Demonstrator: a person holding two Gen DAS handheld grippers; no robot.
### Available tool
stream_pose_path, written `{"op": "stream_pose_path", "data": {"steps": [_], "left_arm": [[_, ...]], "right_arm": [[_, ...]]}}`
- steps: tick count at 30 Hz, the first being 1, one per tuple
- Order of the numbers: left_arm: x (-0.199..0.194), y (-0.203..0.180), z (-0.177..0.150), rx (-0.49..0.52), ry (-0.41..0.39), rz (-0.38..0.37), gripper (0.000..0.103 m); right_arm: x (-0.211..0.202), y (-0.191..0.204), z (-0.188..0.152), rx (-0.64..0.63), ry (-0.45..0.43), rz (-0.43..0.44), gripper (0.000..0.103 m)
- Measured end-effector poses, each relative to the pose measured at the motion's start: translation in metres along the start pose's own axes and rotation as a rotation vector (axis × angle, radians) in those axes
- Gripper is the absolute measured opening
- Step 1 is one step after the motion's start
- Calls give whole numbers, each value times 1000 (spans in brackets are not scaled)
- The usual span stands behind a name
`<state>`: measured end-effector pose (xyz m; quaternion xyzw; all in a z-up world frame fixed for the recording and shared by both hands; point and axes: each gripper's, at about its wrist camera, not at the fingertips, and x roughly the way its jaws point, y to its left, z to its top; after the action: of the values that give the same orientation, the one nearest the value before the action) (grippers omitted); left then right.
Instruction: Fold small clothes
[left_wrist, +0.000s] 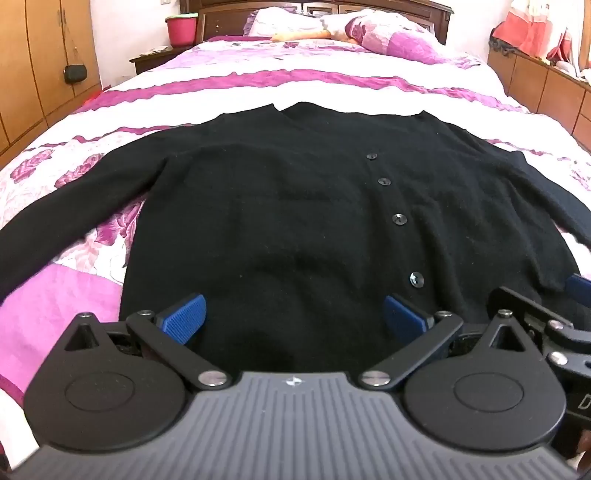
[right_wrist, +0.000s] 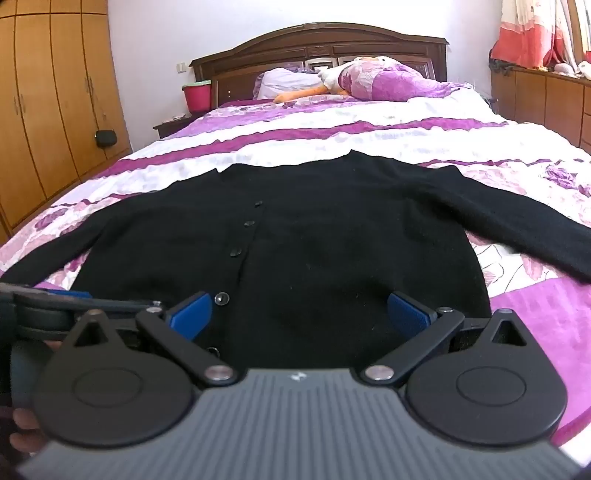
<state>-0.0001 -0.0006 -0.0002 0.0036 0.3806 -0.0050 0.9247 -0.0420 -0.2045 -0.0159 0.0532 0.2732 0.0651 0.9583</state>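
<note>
A black buttoned cardigan (left_wrist: 295, 206) lies flat on the bed, front up, sleeves spread out to both sides. My left gripper (left_wrist: 294, 314) hovers over its lower hem, left of the button row, jaws wide apart with nothing between the blue pads (left_wrist: 186, 314). My right gripper (right_wrist: 301, 312) stands open over the hem of the same cardigan (right_wrist: 314, 236), right of the buttons (right_wrist: 221, 298), and holds nothing. The right gripper's body shows at the right edge of the left wrist view, the left one's at the left edge of the right wrist view.
The bed carries a pink and white flowered cover (left_wrist: 258, 79). Pillows (right_wrist: 388, 83) and a soft toy lie by the wooden headboard (right_wrist: 317, 40). A red bucket (right_wrist: 197, 96) stands on the bedside table; wooden wardrobes (right_wrist: 48, 110) line the left, a low cabinet (right_wrist: 546, 99) the right.
</note>
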Motion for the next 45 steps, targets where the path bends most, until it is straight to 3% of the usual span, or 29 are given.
{"op": "stream_pose_path", "data": {"steps": [45], "left_arm": [[-18, 1, 2, -32, 9, -9, 103]], "right_arm": [[-15, 6, 2, -39, -12, 5, 103]]}}
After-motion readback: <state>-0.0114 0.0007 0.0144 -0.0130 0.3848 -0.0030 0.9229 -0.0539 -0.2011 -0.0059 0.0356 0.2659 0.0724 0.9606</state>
